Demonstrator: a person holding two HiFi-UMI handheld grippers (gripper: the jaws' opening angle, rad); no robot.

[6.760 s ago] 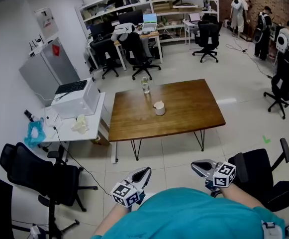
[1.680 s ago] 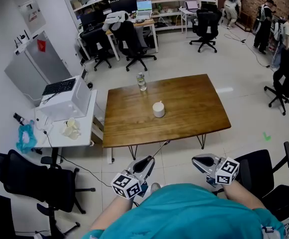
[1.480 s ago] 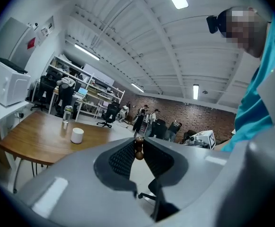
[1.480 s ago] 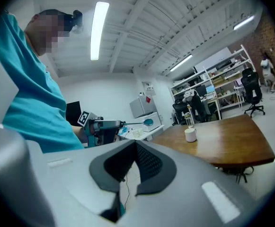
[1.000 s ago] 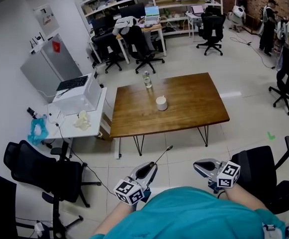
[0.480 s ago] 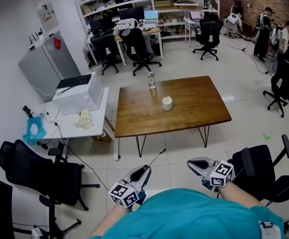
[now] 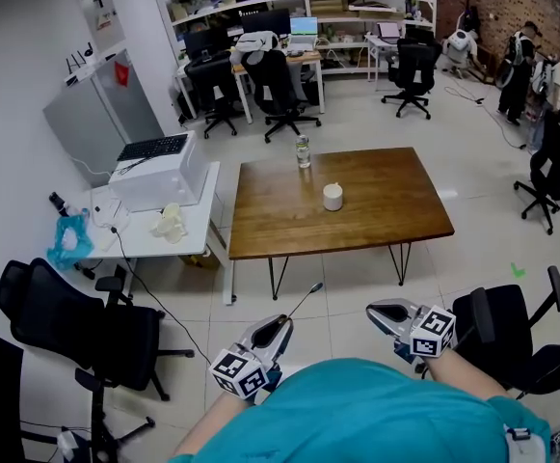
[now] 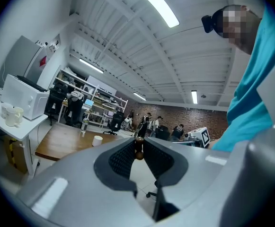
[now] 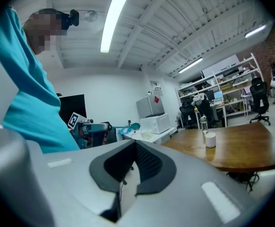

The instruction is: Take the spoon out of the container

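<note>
So the big change from a few seconds back: your left gripper (image 7: pixel 281 325) had nothing sticking out of it then, and now the spoon (image 7: pixel 306 299) is poking out the front, pointing toward the wooden table (image 7: pixel 395 210). Over the last second it hasn't budged, pads still clamped on the handle end. The white cup (image 7: pixel 333 197) sits mid-table with no handle showing, well away from you, so I'd call the spoon out and the job basically done. Your right gripper (image 7: pixel 377 310) has its jaws together with nothing between them. The spoon is a thin dark stick from above. Up close the gripped bit looks brown and rounded, kinda bead-like, maybe wood. The cup's a plain smooth cylinder, likely ceramic. The tabletop is warm brown wood grain on skinny black hairpin legs, with a clear water bottle (image 7: pixel 303 151) near the far edge.
</note>
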